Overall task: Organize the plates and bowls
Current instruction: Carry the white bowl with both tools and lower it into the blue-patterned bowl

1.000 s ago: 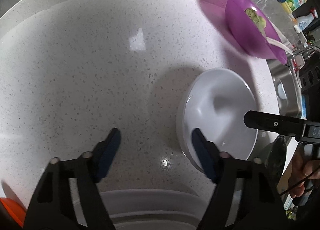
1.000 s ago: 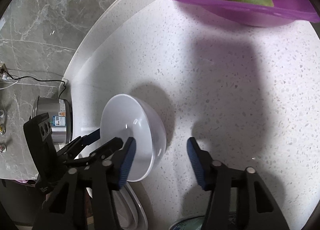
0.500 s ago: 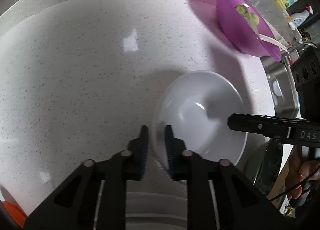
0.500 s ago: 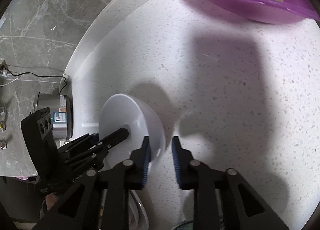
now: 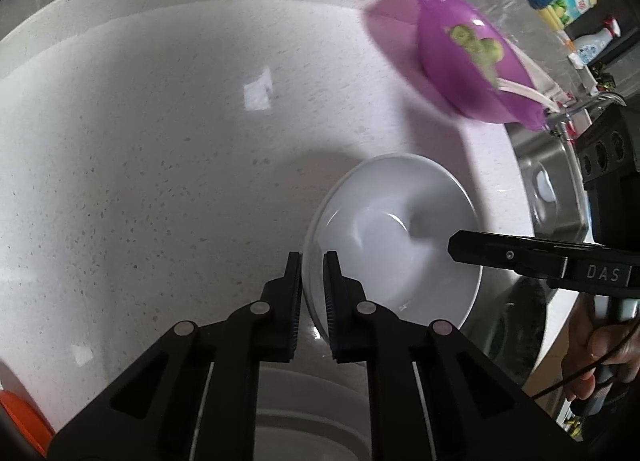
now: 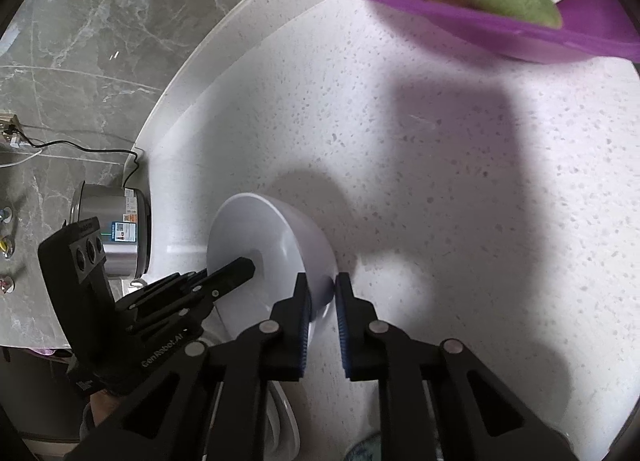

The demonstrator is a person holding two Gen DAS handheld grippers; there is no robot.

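Both claws pinch the white bowl (image 5: pixel 392 237) by opposite rims: the left claw (image 5: pixel 312 281) on its left edge, the right claw (image 6: pixel 322 297) on its right, the latter having just closed there. A grip on both sides likely keeps it level for moving. It sits mid-desk (image 5: pixel 160 161), with the purple bowl (image 5: pixel 476 61) far right.

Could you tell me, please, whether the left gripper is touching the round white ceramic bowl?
Touching. The left wrist view shows the left gripper with its jaws closed on the rim of the round white ceramic bowl, one inside, one outside.
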